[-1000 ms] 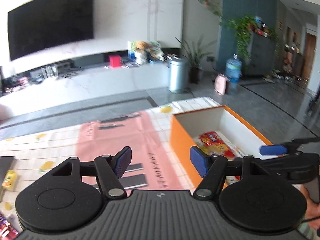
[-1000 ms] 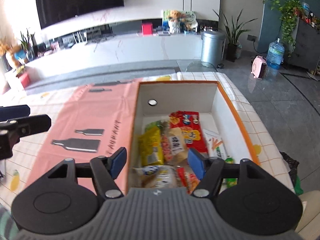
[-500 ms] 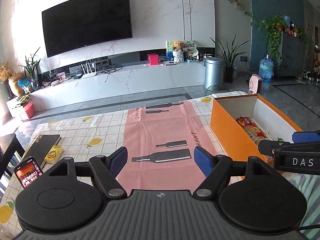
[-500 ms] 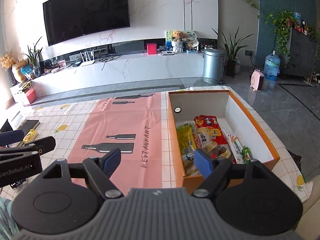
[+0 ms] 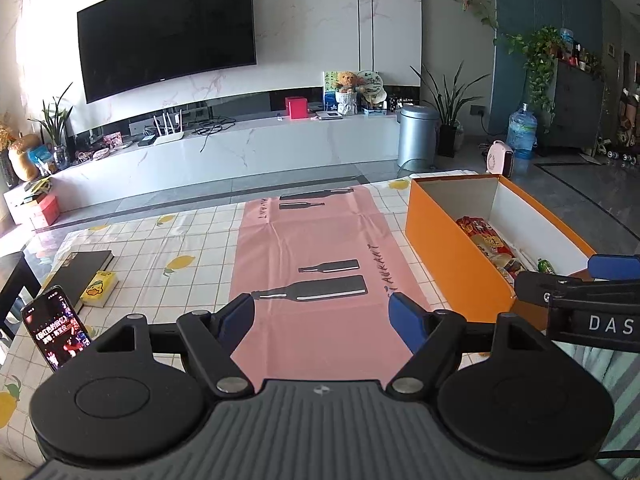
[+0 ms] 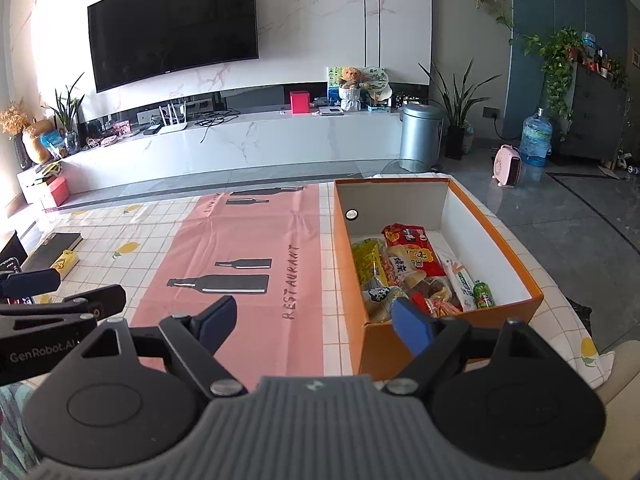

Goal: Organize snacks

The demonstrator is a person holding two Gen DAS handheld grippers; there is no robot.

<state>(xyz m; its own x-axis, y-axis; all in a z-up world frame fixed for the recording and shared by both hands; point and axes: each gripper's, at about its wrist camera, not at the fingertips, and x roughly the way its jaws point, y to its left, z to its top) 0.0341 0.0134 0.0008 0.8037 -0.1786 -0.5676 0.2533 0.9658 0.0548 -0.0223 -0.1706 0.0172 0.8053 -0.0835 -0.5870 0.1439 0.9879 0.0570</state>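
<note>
Left wrist view: the left claw is spread wide and empty over the pink mat; ahead to its right, the orange cardboard box holds packets.

Right wrist view: the right claw, empty, is opening; the foil snack packets ahead-right look already boxed, so little seems left.

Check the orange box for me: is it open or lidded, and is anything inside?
Open, with no lid on it. The orange box holds a pile of snack packets at its near end; its far end shows bare white floor.

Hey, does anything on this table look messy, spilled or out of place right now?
Nothing is spilled. The snack packets all lie inside the orange box, though jumbled over one another. The pink mat shows some creases. A phone leans upright near the table edge.
</note>
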